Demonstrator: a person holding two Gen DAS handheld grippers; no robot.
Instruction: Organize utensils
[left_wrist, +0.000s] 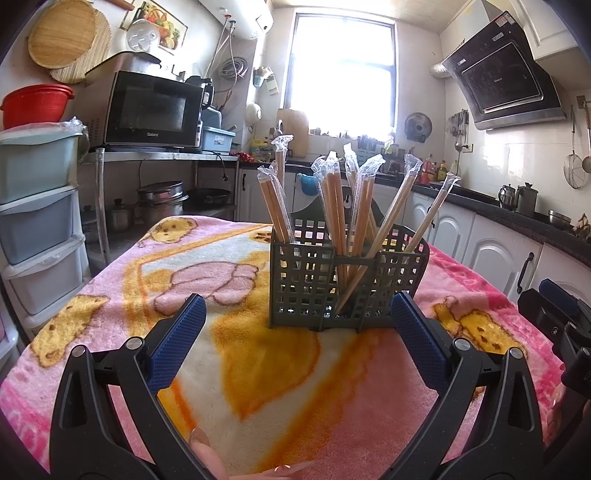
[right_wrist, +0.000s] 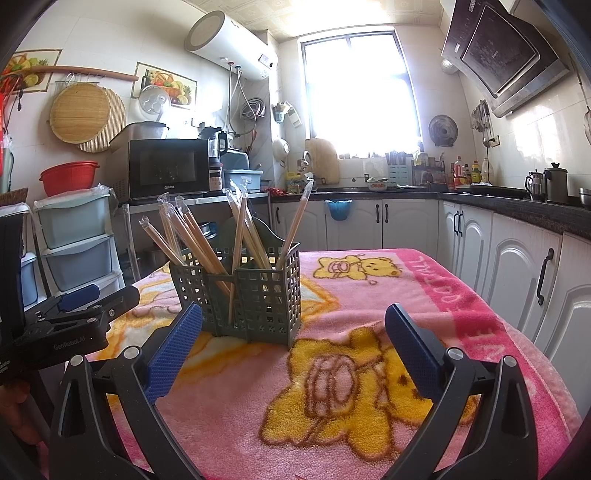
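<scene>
A dark green lattice utensil holder (left_wrist: 314, 284) stands upright on the pink bear-print blanket (left_wrist: 110, 295). Several plastic-wrapped pairs of wooden chopsticks (left_wrist: 334, 206) stand in its compartments, leaning outward. My left gripper (left_wrist: 297, 314) is open and empty, just in front of the holder. In the right wrist view the holder (right_wrist: 258, 295) with the chopsticks (right_wrist: 242, 236) sits ahead to the left. My right gripper (right_wrist: 293, 325) is open and empty, near the holder's right front corner. The left gripper's body shows at that view's left edge (right_wrist: 74, 317).
The blanket (right_wrist: 369, 369) covers a table. White base cabinets (right_wrist: 517, 266) with a dark counter run along the right. A plastic drawer tower (left_wrist: 37, 221) stands left of the table. A microwave (left_wrist: 151, 110) on a metal rack stands behind, with pots (left_wrist: 159, 206) below.
</scene>
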